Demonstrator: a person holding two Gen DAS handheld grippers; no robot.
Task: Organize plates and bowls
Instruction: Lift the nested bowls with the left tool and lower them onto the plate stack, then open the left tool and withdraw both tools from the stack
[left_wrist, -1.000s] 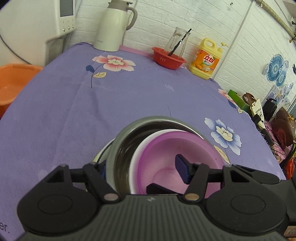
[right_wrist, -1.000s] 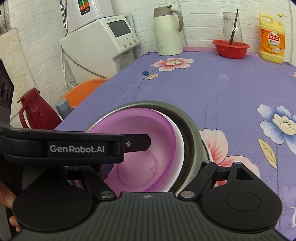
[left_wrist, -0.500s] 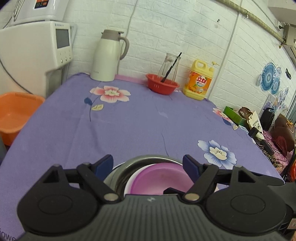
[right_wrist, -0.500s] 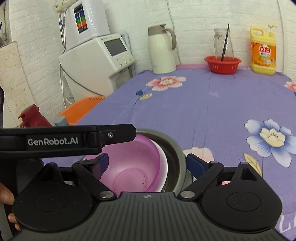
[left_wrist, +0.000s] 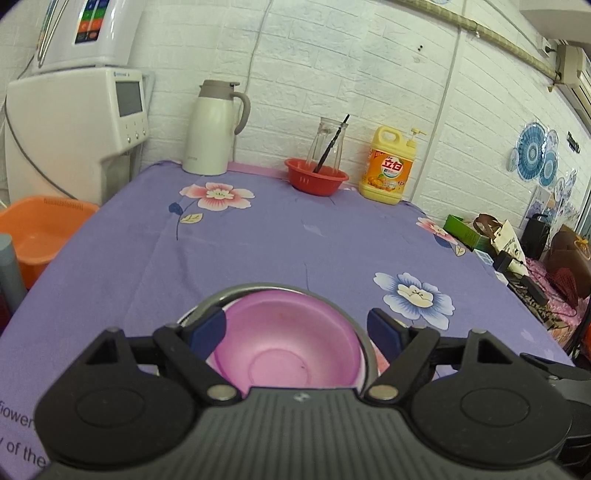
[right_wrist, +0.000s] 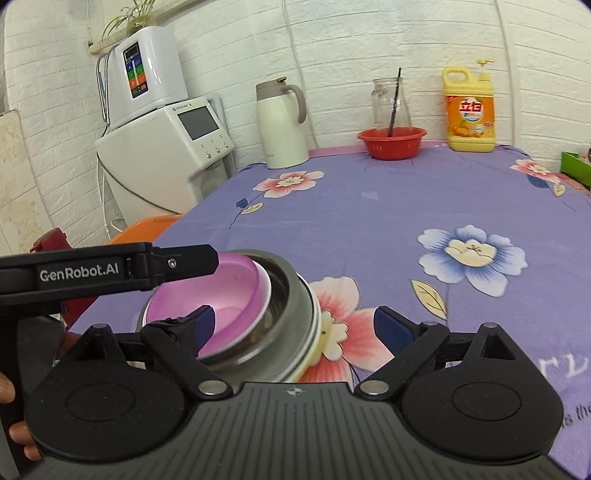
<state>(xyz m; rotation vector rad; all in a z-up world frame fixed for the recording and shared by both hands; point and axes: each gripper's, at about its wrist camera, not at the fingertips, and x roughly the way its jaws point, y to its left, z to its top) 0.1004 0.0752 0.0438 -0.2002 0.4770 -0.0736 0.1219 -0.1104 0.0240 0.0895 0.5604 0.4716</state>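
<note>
Both grippers, left (left_wrist: 295, 329) and right (right_wrist: 293, 325), have been drawn back with jaws apart and empty, the pink bowl (left_wrist: 288, 354) left nested in the steel bowl (right_wrist: 291, 314) on the bench (left_wrist: 258, 240), so stacking appears finished.

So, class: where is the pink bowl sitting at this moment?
The pink bowl is nested in a white bowl inside the steel bowl, at the table's near edge, low in both wrist views.
</note>
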